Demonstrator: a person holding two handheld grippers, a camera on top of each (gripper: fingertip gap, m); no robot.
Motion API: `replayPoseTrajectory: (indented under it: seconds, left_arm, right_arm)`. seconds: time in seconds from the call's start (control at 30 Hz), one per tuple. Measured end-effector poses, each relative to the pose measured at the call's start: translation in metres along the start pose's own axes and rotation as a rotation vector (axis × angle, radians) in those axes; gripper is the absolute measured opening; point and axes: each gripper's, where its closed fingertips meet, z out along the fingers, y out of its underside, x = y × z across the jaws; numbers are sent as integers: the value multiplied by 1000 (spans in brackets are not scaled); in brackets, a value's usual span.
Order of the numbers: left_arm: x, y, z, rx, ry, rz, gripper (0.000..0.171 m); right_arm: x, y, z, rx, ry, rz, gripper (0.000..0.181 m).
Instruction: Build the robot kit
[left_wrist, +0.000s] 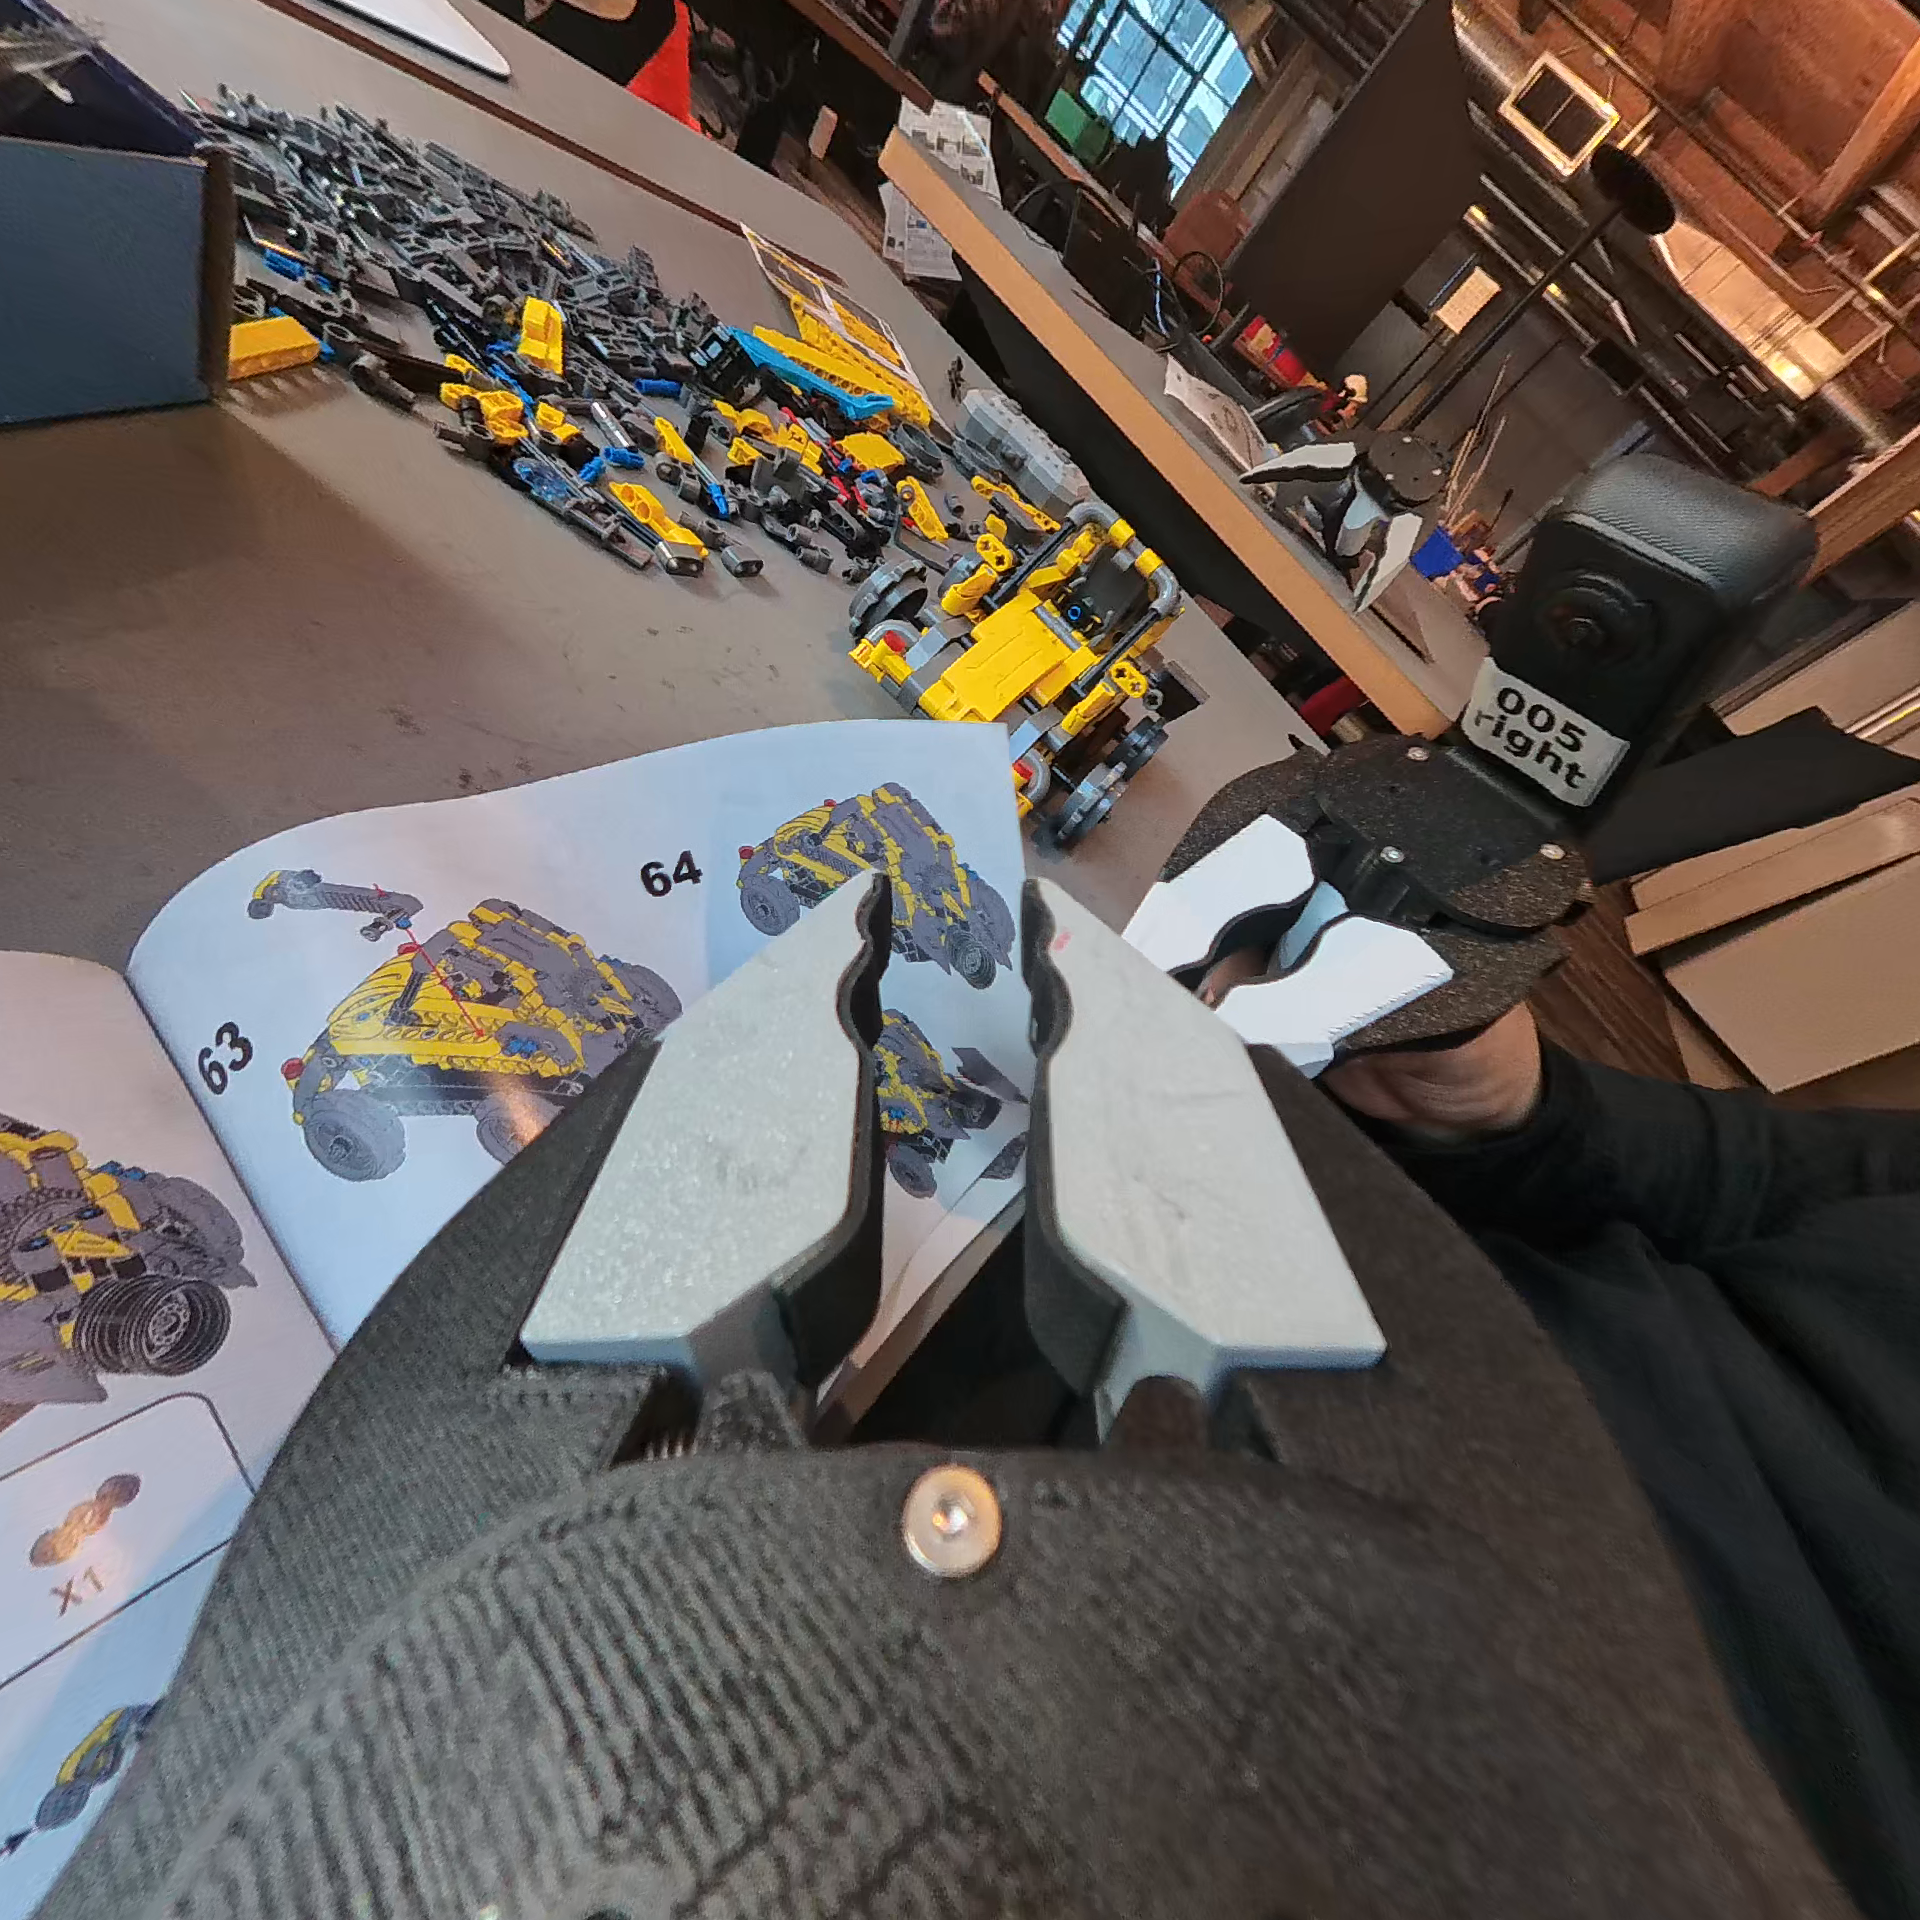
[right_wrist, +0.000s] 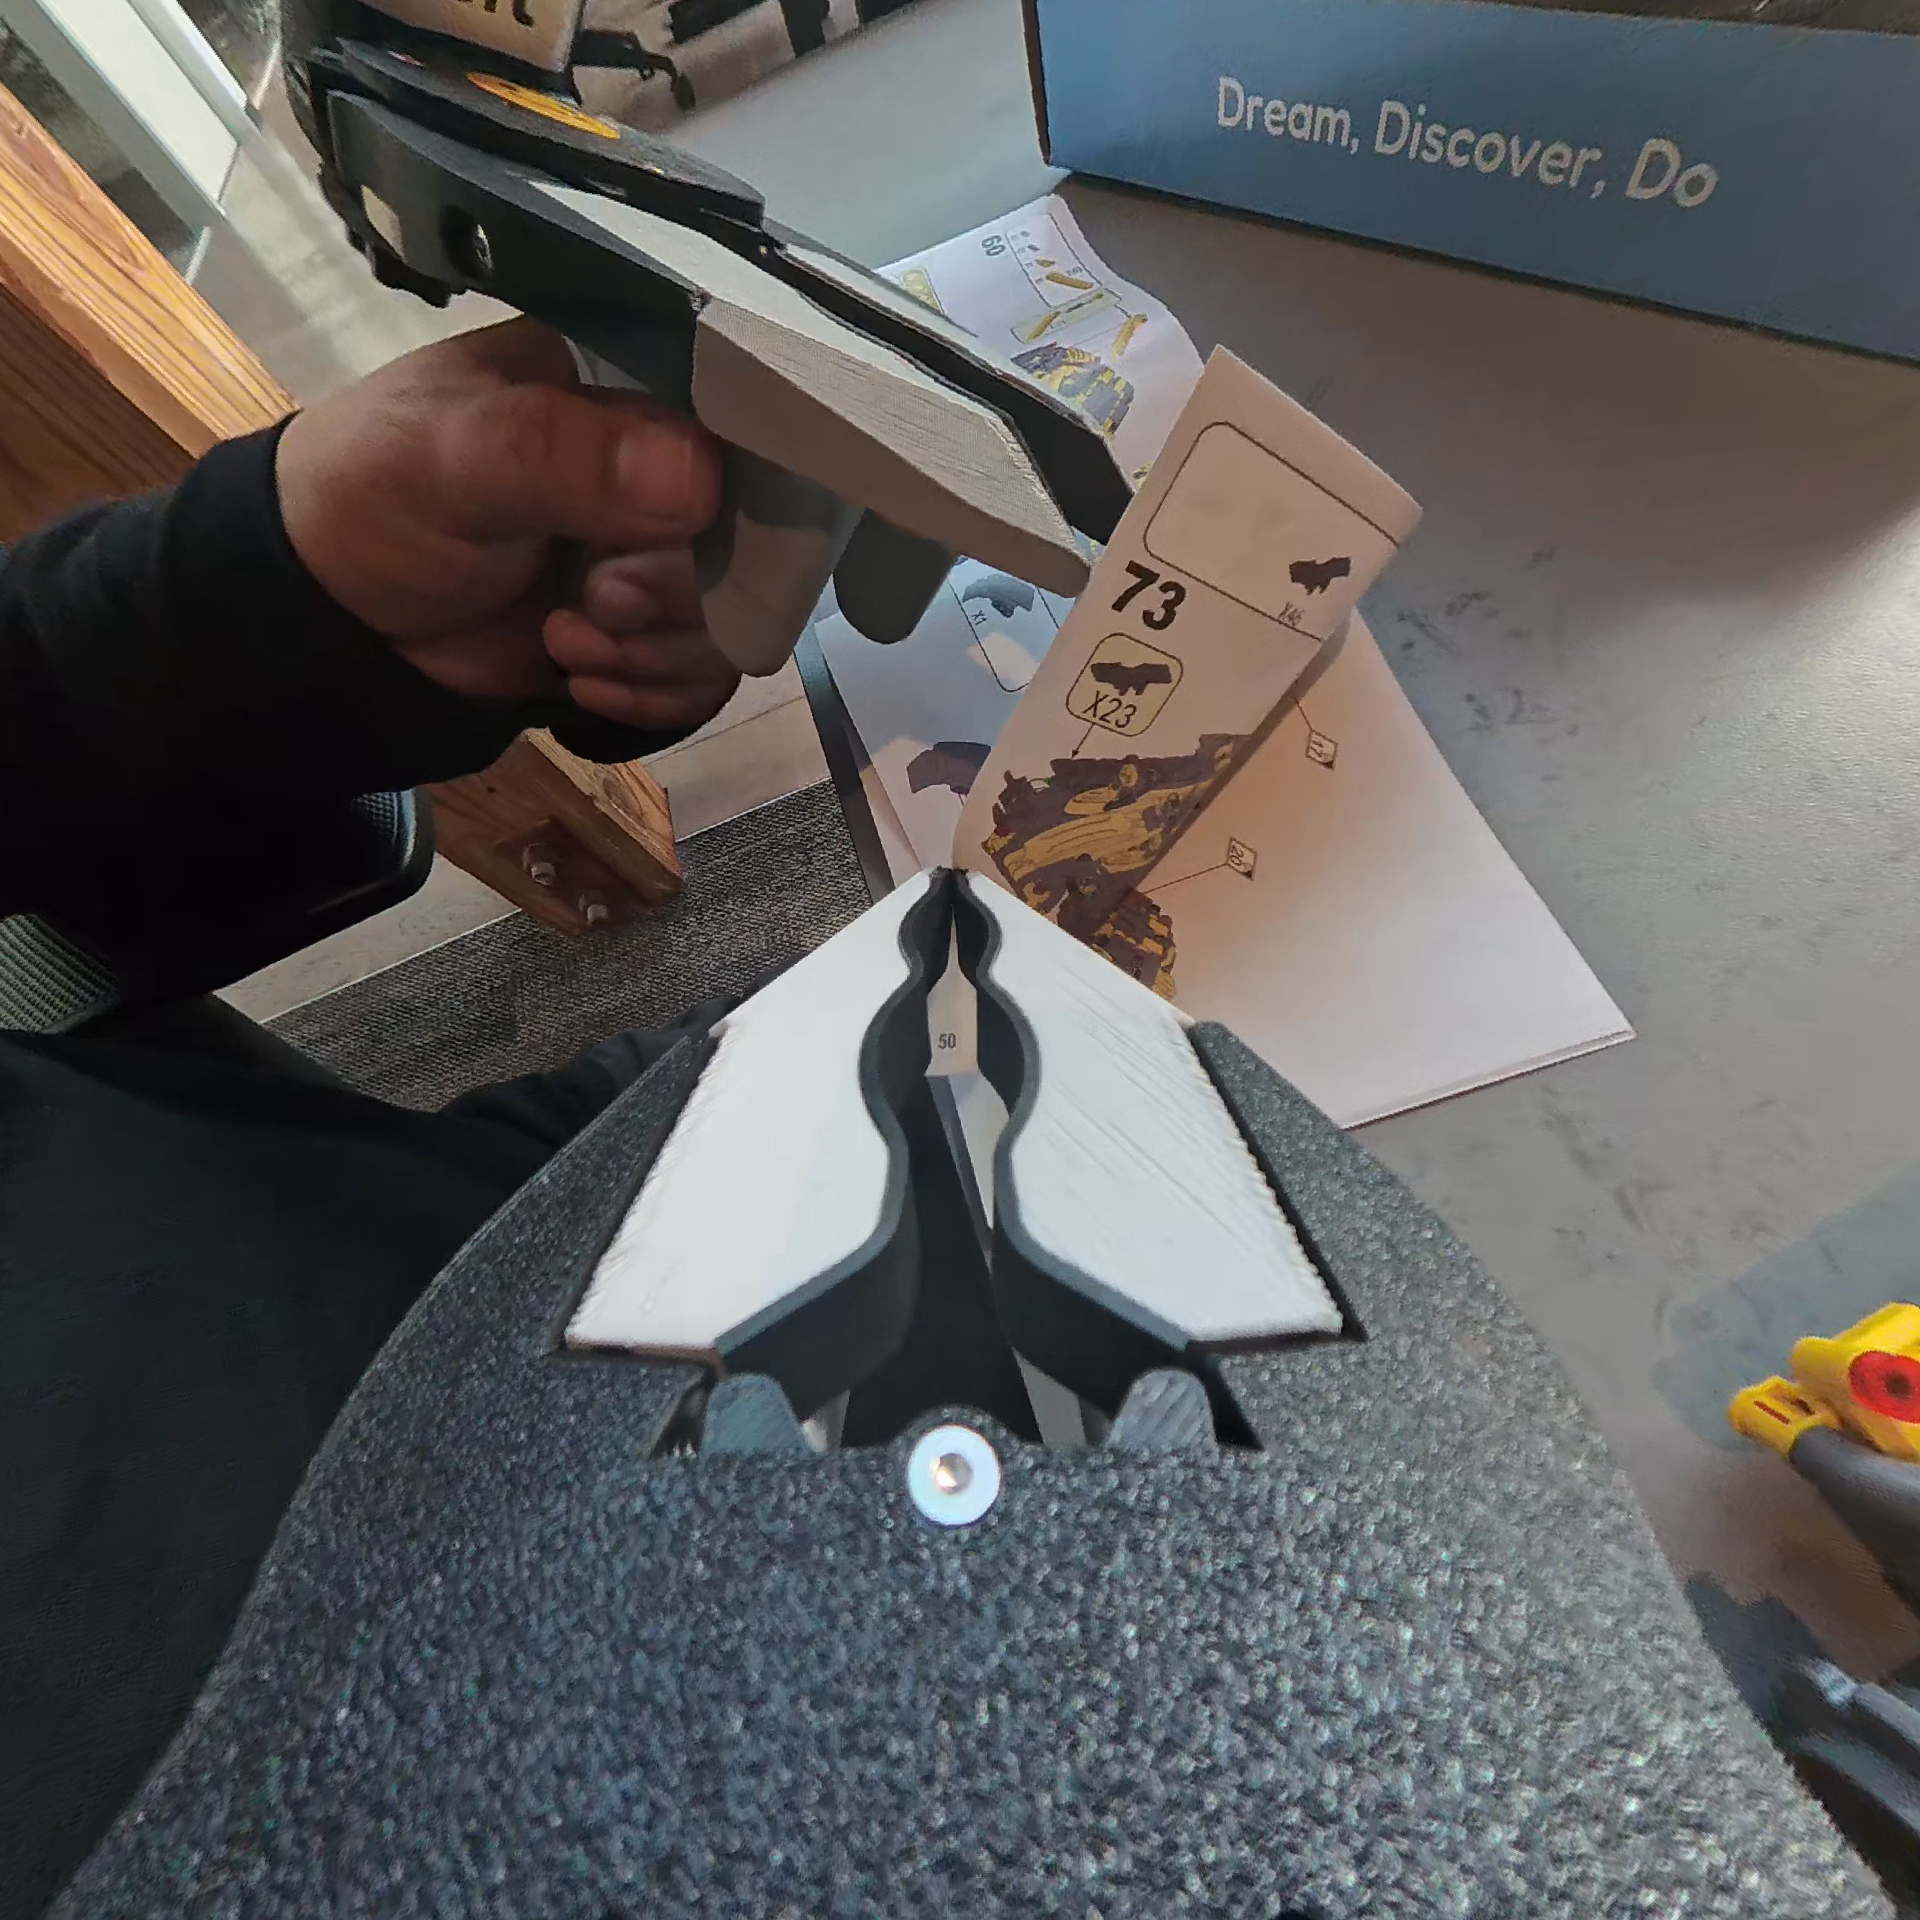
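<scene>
Over the instruction booklet (right_wrist: 1382, 935), right gripper (right_wrist: 951, 883) is pinching a lifted page (right_wrist: 1226, 623); left gripper (left_wrist: 951, 914) is hovering slightly spread, holding nothing, beside it.

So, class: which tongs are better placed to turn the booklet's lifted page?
Probably right: the right tongs are shut on the lifted page; the left tongs hang open over the booklet, holding nothing.

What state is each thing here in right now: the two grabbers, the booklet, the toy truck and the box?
Left gripper: open, fingers apart over the booklet.
Right gripper: shut on a lifted page.
Instruction booklet: lying open on the table.
Yellow toy vehicle: partly built, standing on the table.
Loose bricks: scattered, unassembled.
Blue box: resting on the table.
</scene>
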Motion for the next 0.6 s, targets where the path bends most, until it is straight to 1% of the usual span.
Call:
replayPoseTrajectory:
  seconds: [0.17, 0.27, 0.43, 0.57, 0.6]
  left_arm:
    - [-6, 3, 1, -12, -27, 9, 17]
    - [-6, 6, 2, -15, -10, -6, 17]
    - [1, 0, 0, 1, 30, -21, 35]
    - [4, -8, 1, 15, 27, 3, 40]
    - [6, -8, 3, 10, 31, 15, 36]
  right_arm:
    - [0, 0, 0, 3, -6, 8, 0]
    - [0, 1, 0, 3, -10, 11, 0]
    - [0, 0, 0, 7, -13, 16, 0]
    - [-1, 1, 1, 4, -15, 11, 0]
    - [-2, 1, 2, 2, -14, 8, 0]
